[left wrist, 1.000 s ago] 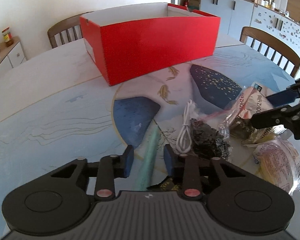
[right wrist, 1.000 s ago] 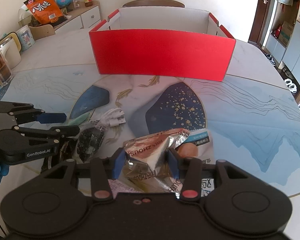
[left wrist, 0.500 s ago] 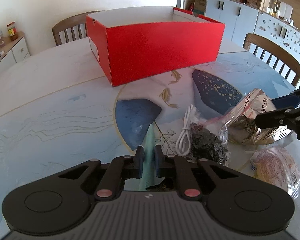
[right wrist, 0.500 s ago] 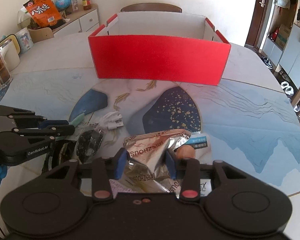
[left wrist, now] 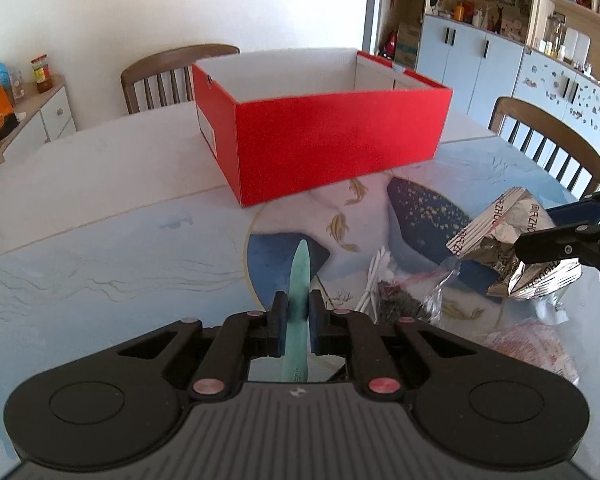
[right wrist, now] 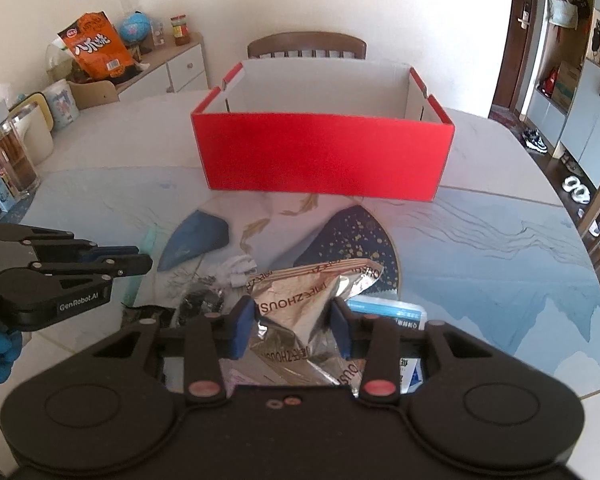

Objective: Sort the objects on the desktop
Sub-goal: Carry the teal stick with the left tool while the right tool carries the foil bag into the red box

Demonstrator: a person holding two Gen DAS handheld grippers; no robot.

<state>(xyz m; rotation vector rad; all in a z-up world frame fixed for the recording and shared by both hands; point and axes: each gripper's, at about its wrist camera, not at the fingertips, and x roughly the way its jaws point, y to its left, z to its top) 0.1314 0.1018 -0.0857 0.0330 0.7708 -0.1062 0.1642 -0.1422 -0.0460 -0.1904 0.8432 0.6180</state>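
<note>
My left gripper (left wrist: 298,312) is shut on a pale green flat stick (left wrist: 300,280) and holds it above the table, pointing at the open red box (left wrist: 324,136). My right gripper (right wrist: 292,320) is shut on a crumpled silver snack bag (right wrist: 300,300), lifted off the table; the bag also shows in the left wrist view (left wrist: 504,248). The red box (right wrist: 324,156) stands empty-looking at mid table, beyond both grippers. The left gripper shows at the left of the right wrist view (right wrist: 140,258).
On the table lie a white cable (left wrist: 374,280), a clear bag of dark bits (left wrist: 404,300), a pink packet (left wrist: 528,344) and a blue-white packet (right wrist: 396,312). Chairs (left wrist: 168,76) stand behind the table. A sideboard with an orange bag (right wrist: 96,46) is at left.
My left gripper closed on the green stick and lifted it. My right gripper raised the silver bag off the table. Both moved back and up a little.
</note>
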